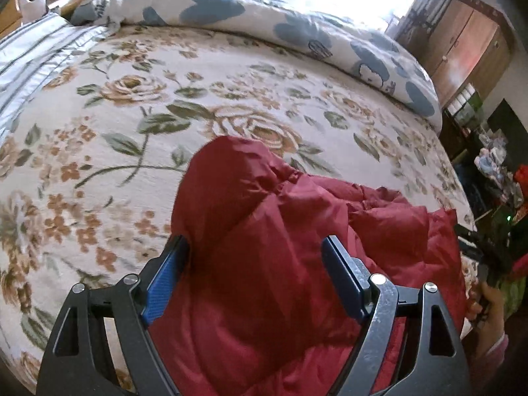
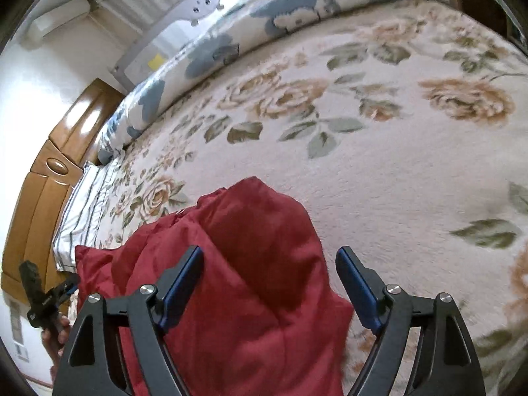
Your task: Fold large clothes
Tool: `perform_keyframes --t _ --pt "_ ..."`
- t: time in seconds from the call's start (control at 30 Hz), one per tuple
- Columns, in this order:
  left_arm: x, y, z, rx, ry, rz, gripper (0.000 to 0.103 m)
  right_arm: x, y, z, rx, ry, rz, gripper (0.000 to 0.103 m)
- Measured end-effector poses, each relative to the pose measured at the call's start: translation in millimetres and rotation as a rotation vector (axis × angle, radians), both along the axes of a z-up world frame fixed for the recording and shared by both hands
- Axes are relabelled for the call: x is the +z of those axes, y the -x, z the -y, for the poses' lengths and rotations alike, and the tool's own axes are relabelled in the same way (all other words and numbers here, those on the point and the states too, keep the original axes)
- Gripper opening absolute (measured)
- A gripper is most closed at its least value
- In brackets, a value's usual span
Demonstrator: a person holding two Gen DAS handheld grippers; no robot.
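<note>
A dark red padded jacket (image 1: 264,231) lies bunched on the floral bedspread (image 1: 115,132) near the bed's front edge. My left gripper (image 1: 255,247) is open, its blue-padded fingers spread over the jacket's left part. In the right wrist view the jacket (image 2: 247,264) fills the lower middle. My right gripper (image 2: 269,257) is open, its left finger over the red fabric and its right finger over the bedspread (image 2: 396,181) just past the jacket's right edge. The other gripper shows at the left edge of the right wrist view (image 2: 43,293) and at the right edge of the left wrist view (image 1: 478,250).
A rolled blue-and-white quilt (image 1: 264,16) lies along the far side of the bed. A striped pillow (image 1: 29,52) sits at the head end by the wooden headboard (image 2: 43,171). A wooden wardrobe (image 1: 462,43) and cluttered shelves (image 1: 495,165) stand beyond the bed's foot.
</note>
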State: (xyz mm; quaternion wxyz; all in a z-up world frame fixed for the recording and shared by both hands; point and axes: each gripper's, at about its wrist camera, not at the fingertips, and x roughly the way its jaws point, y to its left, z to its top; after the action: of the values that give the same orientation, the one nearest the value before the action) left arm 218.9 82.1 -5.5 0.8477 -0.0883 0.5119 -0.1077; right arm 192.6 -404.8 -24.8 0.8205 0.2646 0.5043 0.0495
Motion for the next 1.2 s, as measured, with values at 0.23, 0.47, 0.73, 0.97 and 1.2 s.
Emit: perform_keyframes --t 0.23,0.47,0.73,0.97,1.2 --pt "15.7 3.3 1.8 0.006 -0.016 0.023 0.012 30.1 9.7 -21.4 0.015 0.137 0.085 0.019" --pt "30.4 -22.4 14.9 0.041 -0.024 0.068 0.009 42.0 -5.7 -13.4 -0.071 0.189 0.122 0.017" --pt "-27.6 -57.6 21.4 0.085 -0.062 -0.042 0.009 -5.9 -25.0 -4.5 -0.126 0.22 0.022 0.017" --pt "-45.4 -59.7 26.1 0.087 -0.097 -0.044 0.01 -29.1 -25.7 -8.0 -0.129 0.242 -0.009 0.017" --pt "-53.8 -60.8 24.3 0.102 -0.109 -0.059 0.016 -35.4 -26.1 -8.5 -0.138 0.243 -0.017 0.018"
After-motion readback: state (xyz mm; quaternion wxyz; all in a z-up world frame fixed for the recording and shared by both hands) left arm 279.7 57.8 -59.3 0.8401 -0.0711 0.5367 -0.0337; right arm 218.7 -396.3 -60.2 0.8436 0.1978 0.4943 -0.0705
